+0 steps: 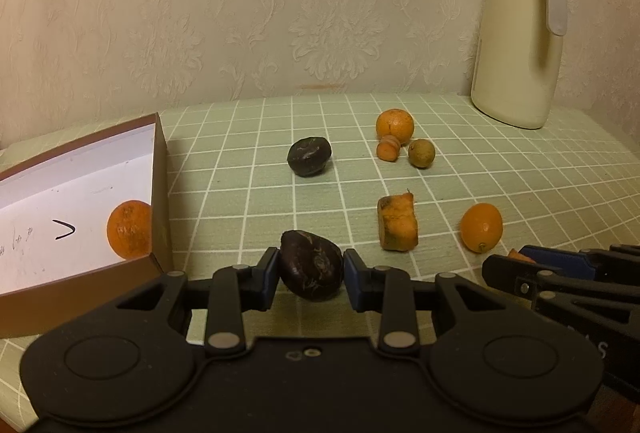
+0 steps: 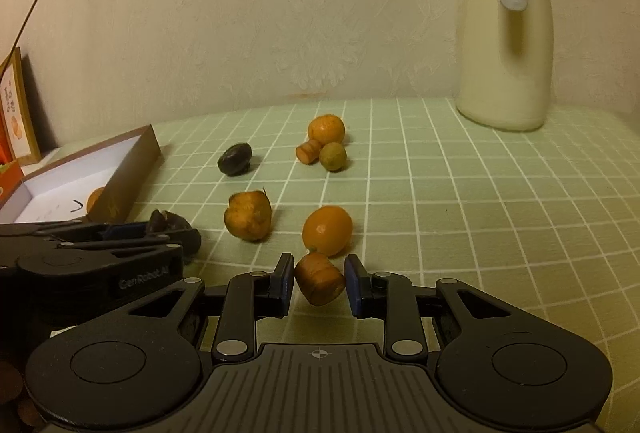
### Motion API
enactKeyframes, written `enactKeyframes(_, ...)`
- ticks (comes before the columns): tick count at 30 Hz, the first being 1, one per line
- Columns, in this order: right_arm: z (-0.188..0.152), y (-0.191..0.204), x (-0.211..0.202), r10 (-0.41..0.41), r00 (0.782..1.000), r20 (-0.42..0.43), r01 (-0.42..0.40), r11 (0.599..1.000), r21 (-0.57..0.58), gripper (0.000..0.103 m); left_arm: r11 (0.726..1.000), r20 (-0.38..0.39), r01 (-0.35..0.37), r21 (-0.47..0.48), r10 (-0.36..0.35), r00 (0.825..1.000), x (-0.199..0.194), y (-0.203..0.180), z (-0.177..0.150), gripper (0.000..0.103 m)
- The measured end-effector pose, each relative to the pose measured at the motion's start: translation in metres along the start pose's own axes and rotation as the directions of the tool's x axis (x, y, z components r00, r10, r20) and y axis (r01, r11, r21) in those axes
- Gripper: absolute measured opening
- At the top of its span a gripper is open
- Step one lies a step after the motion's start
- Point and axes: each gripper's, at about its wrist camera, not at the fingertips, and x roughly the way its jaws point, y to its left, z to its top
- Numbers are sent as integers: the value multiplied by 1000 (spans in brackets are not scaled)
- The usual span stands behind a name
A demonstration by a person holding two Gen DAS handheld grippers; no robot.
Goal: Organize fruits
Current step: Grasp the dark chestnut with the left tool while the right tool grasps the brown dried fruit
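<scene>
My left gripper (image 1: 311,269) is shut on a dark brown fruit (image 1: 311,265), just right of the brown box (image 1: 160,177), which holds one orange (image 1: 129,230). My right gripper (image 2: 319,278) is shut on a small orange carrot-like piece (image 2: 320,279). On the green checked cloth lie another dark fruit (image 1: 309,156), a round orange (image 1: 395,126), a small orange piece (image 1: 388,148), a greenish round fruit (image 1: 421,152), a chunky orange piece (image 1: 397,222) and an oval orange fruit (image 1: 481,227). The left gripper shows in the right wrist view (image 2: 176,229).
A cream thermos jug (image 1: 520,33) stands at the back right by the wallpapered wall. A framed picture (image 2: 16,109) leans at the far left behind the box. The right gripper's body (image 1: 560,273) lies close beside the left one.
</scene>
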Motion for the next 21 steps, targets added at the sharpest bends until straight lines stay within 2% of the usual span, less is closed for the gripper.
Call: enactKeyframes(21,14,16,-20,24,996,84,-23,1000,-13,28,999,82,-12,-34,15,997,-43,26,9,24)
